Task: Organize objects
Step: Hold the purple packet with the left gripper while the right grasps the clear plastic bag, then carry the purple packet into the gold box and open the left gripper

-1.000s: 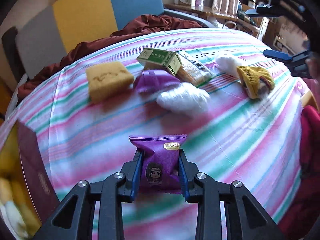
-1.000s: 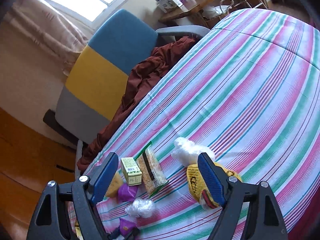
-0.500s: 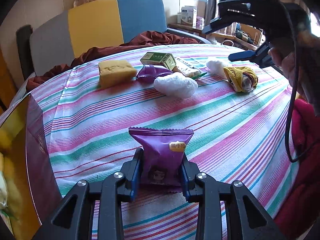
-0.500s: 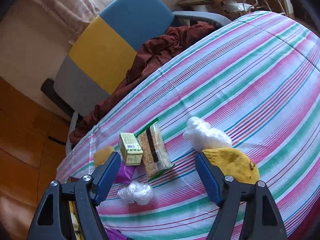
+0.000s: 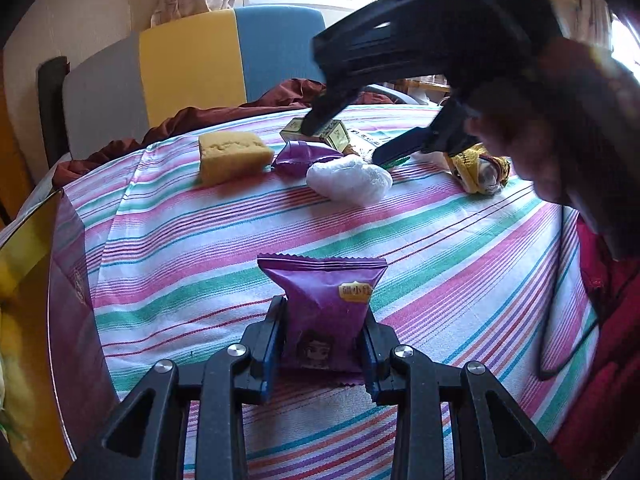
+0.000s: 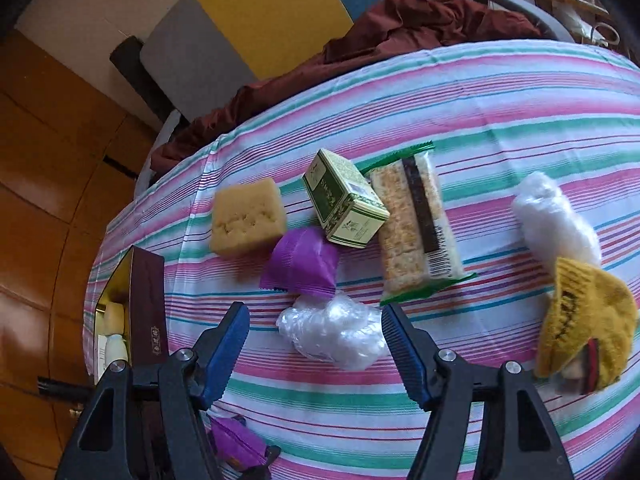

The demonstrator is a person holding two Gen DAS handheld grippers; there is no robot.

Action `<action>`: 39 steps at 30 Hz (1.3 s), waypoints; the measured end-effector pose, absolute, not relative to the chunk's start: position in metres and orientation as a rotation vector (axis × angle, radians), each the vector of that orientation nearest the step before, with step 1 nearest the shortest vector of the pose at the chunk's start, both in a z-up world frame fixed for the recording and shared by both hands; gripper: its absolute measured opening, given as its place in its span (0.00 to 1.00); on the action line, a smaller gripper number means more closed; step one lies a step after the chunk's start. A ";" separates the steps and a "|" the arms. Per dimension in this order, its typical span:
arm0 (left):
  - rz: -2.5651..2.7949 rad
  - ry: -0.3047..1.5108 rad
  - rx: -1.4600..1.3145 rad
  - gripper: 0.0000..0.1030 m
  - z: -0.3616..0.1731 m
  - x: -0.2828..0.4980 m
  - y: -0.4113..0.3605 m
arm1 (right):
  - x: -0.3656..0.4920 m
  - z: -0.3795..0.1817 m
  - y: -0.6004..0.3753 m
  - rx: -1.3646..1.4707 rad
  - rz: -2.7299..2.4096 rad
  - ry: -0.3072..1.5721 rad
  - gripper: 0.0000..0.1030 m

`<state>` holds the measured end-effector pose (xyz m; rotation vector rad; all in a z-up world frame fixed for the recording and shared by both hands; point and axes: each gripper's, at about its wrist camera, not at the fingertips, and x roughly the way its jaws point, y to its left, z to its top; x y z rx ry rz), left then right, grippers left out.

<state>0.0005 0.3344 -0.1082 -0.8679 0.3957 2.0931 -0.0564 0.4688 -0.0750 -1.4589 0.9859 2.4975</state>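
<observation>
A: What does the left hand-held gripper (image 5: 323, 354) have?

B: A purple snack packet (image 5: 326, 312), pinched upright between its closed fingers, above the near edge of the bench (image 5: 440, 248), which wears a striped cloth.

A: And the right hand-held gripper (image 6: 314, 350)?

B: Its jaws are closing, but the pads press on nothing. A crumpled clear plastic bag (image 6: 334, 330) lies on the cloth in the gap between the fingers, apart from the left one; whether the right one touches it I cannot tell. In the left wrist view the gripper hangs over the far side of the bench, held in a person's hand (image 5: 560, 128).

A: Where are the rest of the things?

B: Clustered toward the far edge. A yellow sponge (image 6: 248, 218) sits on the left. Beside it lies a second purple packet (image 6: 300, 264), its far end touching a green box (image 6: 344, 200). A long cracker pack (image 6: 418, 228) lies against the box's right side. Further right there is a white fluffy wad (image 6: 554, 216), and a yellow knitted piece (image 6: 586, 320) touches its near end.

A: Anything at the left edge?

B: An open maroon box (image 6: 146, 304) with a gold lining stands there, with pale things inside that I cannot make out.
</observation>
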 end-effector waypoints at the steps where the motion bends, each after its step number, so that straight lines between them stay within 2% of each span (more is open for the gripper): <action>1: 2.090 0.387 -0.870 0.33 -0.108 0.000 0.334 | -0.063 -0.078 0.469 -1.465 2.478 0.995 0.68; 9: 2.072 0.346 -0.874 0.33 -0.108 -0.003 0.330 | -0.101 -0.087 0.461 -1.551 2.418 0.884 0.68; 17: 2.066 0.327 -0.879 0.33 -0.108 -0.004 0.328 | -0.087 -0.094 0.435 -1.750 2.434 0.529 0.67; 18: 2.067 0.329 -0.878 0.33 -0.108 -0.004 0.328 | -0.084 -0.098 0.430 -1.781 2.419 0.453 0.62; 19: 2.068 0.331 -0.877 0.33 -0.108 -0.004 0.329 | -0.081 -0.098 0.425 -1.772 2.417 0.344 0.42; 20: 2.070 0.335 -0.875 0.33 -0.108 -0.004 0.329 | -0.078 -0.097 0.421 -1.757 2.404 0.256 0.32; 30: 2.095 0.399 -0.855 0.33 -0.107 0.004 0.331 | -0.023 -0.098 0.444 -1.699 2.387 0.466 0.32; 39: 2.107 0.404 -0.925 0.32 -0.102 0.005 0.325 | -0.034 -0.101 0.436 -1.673 2.415 0.343 0.32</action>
